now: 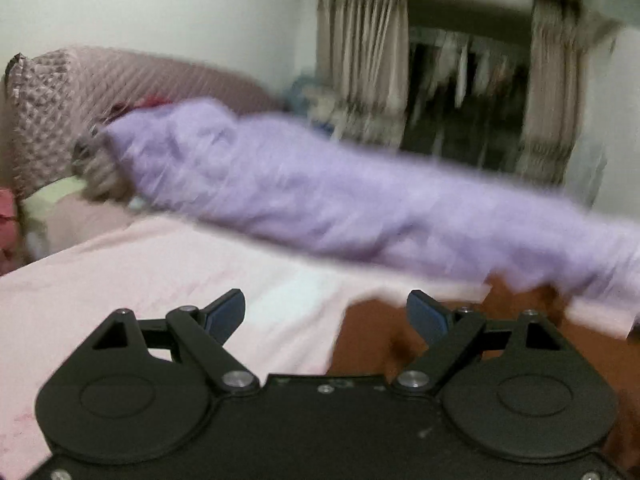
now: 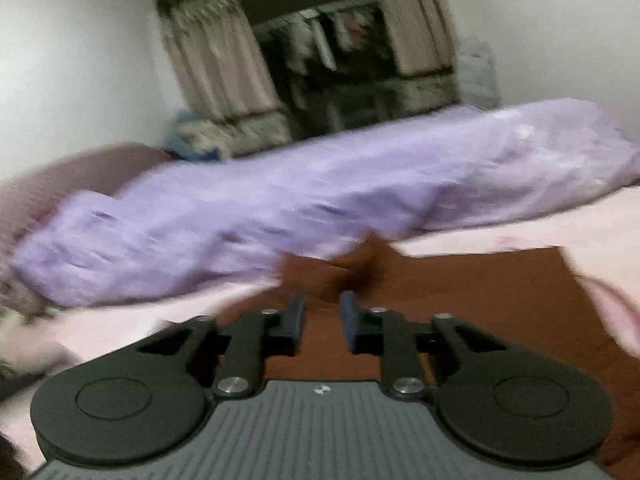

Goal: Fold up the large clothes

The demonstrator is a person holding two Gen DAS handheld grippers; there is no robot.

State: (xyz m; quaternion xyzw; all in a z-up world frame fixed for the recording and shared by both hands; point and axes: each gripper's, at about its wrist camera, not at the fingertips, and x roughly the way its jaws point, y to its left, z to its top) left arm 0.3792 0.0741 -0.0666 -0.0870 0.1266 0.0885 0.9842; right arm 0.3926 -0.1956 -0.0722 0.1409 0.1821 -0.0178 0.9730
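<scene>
Two grippers hover over a bed with clothes laid on it.

Both views are blurred. A brown garment [image 2: 460, 292] lies flat on the pink bed sheet [image 1: 160, 272], just in front of a long lilac garment [image 1: 304, 192] bunched across the bed. The left gripper [image 1: 326, 314] has its jaws wide apart with nothing between them, above the sheet at the brown garment's edge. The right gripper [image 2: 323, 316] has its jaws narrowly apart above the brown garment; no cloth shows between them. Curtains [image 2: 216, 60] hang behind the lilac garment.

Brown garment [image 2: 460, 300]; lilac quilt [image 2: 320, 196]; pink sheet [image 1: 120, 280].
</scene>
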